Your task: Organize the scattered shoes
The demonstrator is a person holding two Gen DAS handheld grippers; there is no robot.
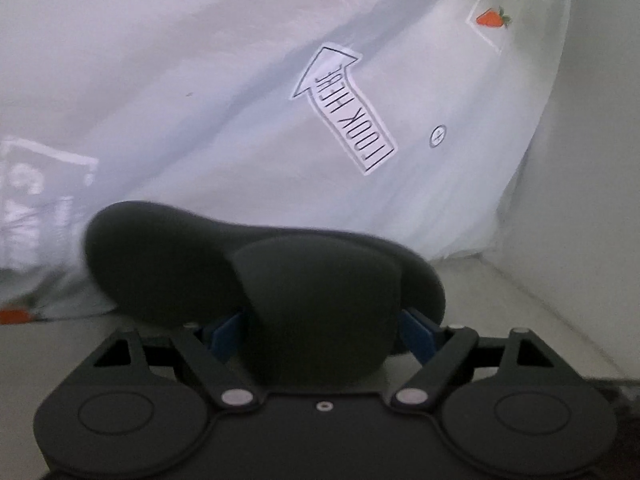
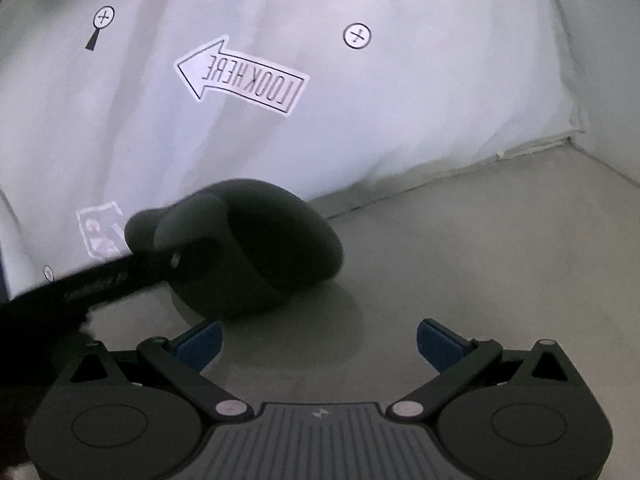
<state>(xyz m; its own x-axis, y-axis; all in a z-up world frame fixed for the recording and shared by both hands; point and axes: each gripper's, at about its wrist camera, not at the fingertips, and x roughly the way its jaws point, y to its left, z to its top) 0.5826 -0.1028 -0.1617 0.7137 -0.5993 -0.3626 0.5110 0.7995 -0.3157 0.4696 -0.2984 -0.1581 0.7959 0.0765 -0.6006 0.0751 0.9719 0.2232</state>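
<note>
In the left wrist view a black slipper point(image 1: 192, 256) fills the lower middle, sole edge toward the white sheet. My left gripper point(image 1: 320, 336) is shut on the slipper's upper band, and its blue pads point(image 1: 224, 336) peek out on both sides. In the right wrist view the same black slipper point(image 2: 256, 252) rests just above the grey floor point(image 2: 460, 248), with the left gripper point(image 2: 104, 280) reaching in from the left and holding it. My right gripper point(image 2: 320, 344) stands open a little in front of the slipper, nothing between its blue pads point(image 2: 200, 344).
A white sheet point(image 2: 400, 120) hangs behind, carrying a "LOOK HERE" arrow sticker point(image 2: 244, 76), crosshair marks point(image 2: 357, 35) and a strawberry picture point(image 1: 492, 18). A pale wall point(image 1: 580, 200) closes the right side. Bare grey floor stretches right of the slipper.
</note>
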